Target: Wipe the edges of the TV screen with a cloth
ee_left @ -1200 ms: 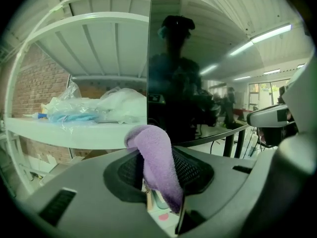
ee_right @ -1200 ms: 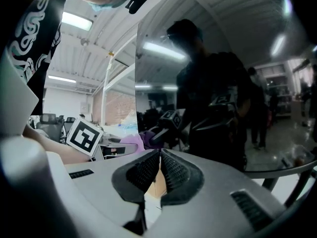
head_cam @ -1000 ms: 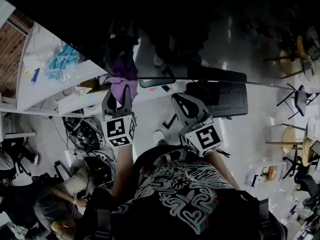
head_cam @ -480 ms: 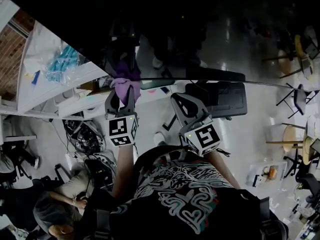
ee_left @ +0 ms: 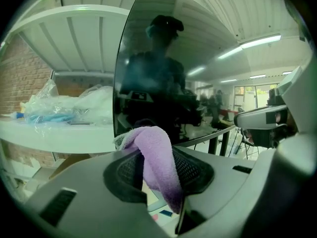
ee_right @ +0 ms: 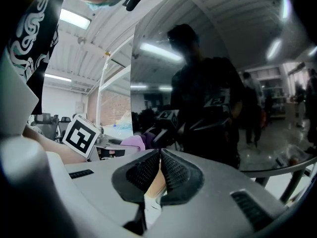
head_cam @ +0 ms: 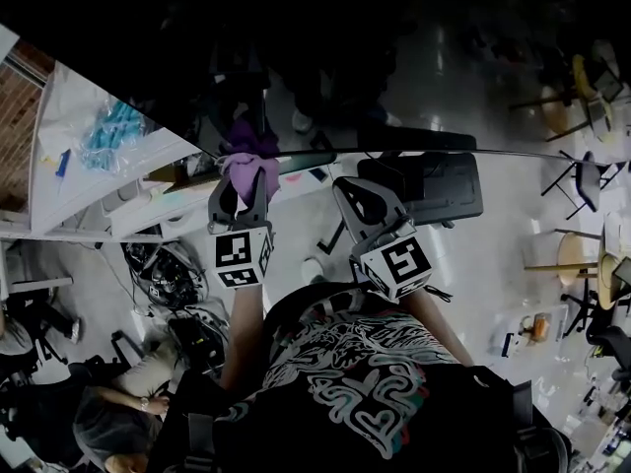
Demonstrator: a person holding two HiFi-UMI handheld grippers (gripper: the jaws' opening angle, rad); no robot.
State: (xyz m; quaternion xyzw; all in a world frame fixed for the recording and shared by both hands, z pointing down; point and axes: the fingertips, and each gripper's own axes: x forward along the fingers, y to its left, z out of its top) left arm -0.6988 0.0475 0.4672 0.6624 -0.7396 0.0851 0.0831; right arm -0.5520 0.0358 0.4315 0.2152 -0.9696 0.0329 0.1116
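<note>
Gripping a purple cloth (head_cam: 246,168) in the clenched left tongs (head_cam: 242,182), right at the bottom edge of the dark, mirror-like TV screen (head_cam: 414,57), near its left corner. Just left of the screen, finding a white shelf (head_cam: 59,170) with a clear plastic bag (head_cam: 110,131) of blue items; lower down, a tangle of cables (head_cam: 163,264). Reaching forward with a bare left forearm (head_cam: 242,333); holding the right tongs (head_cam: 353,197) just beside, closed on nothing, aimed at the same edge.

A clear plastic bag (head_cam: 110,131) with blue contents lies on a white shelf (head_cam: 69,190) by a brick wall (head_cam: 15,136); tangled cables (head_cam: 163,269) sit nearby.
</note>
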